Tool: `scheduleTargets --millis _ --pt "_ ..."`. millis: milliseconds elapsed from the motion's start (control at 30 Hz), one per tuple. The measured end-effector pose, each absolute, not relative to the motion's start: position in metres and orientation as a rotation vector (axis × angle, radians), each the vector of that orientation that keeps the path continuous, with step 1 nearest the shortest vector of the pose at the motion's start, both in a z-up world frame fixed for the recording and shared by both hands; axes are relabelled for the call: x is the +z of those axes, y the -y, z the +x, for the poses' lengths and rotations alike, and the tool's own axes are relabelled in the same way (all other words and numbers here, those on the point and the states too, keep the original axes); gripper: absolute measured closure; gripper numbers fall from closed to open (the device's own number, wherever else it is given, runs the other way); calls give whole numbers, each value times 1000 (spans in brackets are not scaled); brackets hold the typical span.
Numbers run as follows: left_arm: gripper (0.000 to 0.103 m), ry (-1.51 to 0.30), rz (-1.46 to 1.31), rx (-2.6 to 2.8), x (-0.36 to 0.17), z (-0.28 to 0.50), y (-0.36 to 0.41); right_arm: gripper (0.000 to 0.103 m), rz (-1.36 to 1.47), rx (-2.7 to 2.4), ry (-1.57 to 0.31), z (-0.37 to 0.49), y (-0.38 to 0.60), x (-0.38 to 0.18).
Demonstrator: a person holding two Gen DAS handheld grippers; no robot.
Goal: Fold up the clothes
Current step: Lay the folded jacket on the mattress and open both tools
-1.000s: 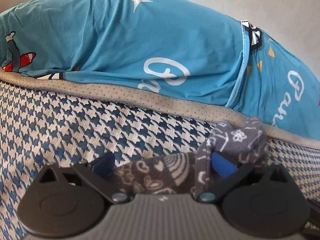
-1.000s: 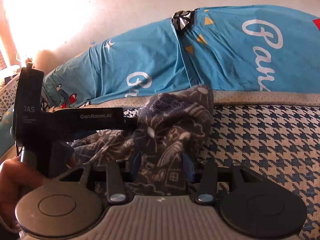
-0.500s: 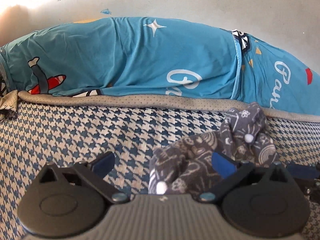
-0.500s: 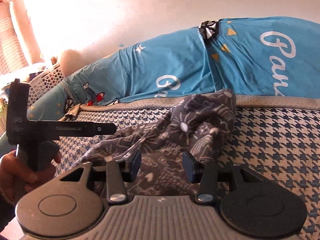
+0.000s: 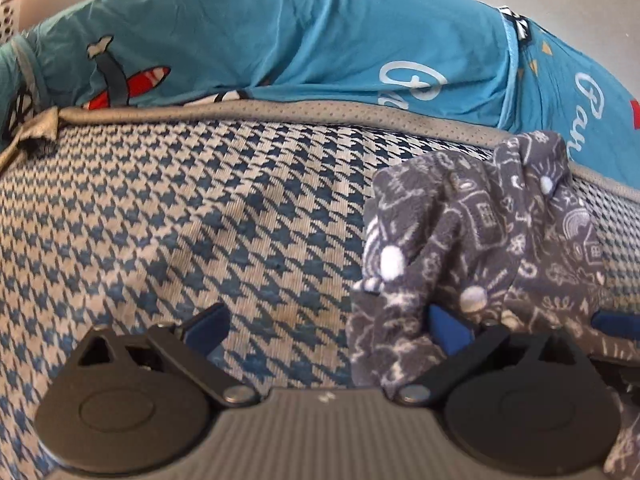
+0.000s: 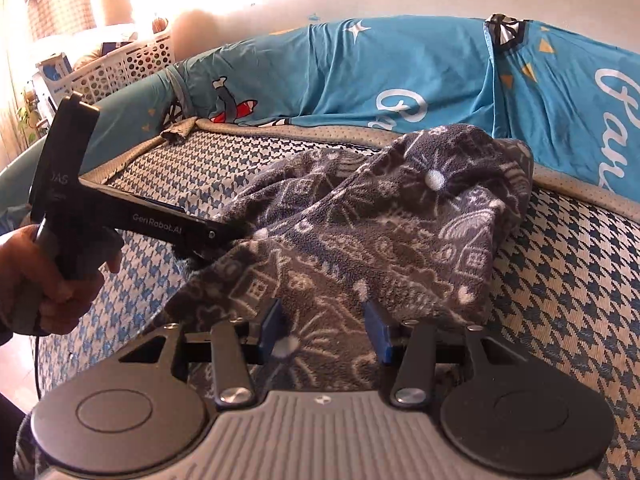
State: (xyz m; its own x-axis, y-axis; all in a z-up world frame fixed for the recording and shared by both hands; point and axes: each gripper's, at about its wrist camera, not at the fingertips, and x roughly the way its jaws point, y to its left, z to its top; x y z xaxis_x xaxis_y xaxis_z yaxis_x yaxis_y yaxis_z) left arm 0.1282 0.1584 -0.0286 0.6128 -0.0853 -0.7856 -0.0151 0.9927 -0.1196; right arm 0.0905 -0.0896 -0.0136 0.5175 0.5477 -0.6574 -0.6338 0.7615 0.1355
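A grey fleece garment with white doodle prints lies bunched on the blue-and-white houndstooth bed cover. My right gripper is shut on its near edge, and cloth fills the gap between the blue pads. In the left wrist view the same garment sits at the right and drapes over the right finger only. My left gripper stands wide open with bare cover between its fingers. In the right wrist view the left gripper reaches in from the left, held by a hand. Its tip is hidden in the garment's left edge.
A turquoise printed quilt lies rolled along the back of the bed against a pale wall, behind a grey mesh border. A white perforated basket stands at the far left, beyond the bed's corner. Bare houndstooth cover stretches left of the garment.
The left gripper has moved left, so the garment no longer spans its fingers and sits at the right one only. The garment is drawn out wider between the grippers. The right gripper has rolled.
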Motion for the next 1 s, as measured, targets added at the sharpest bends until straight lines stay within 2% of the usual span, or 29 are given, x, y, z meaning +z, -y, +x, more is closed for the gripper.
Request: scheduleTargets --millis 200,733,1000 --pt "0 -862 1 -20 -20 112 -145 57 -81 684 -729 80 98 3" --pt "0 -828 -48 -100 10 43 -148 57 -70 641 -654 13 124 26" --pt "0 -889 41 -131 -14 54 -116 57 -114 583 -770 20 120 5"
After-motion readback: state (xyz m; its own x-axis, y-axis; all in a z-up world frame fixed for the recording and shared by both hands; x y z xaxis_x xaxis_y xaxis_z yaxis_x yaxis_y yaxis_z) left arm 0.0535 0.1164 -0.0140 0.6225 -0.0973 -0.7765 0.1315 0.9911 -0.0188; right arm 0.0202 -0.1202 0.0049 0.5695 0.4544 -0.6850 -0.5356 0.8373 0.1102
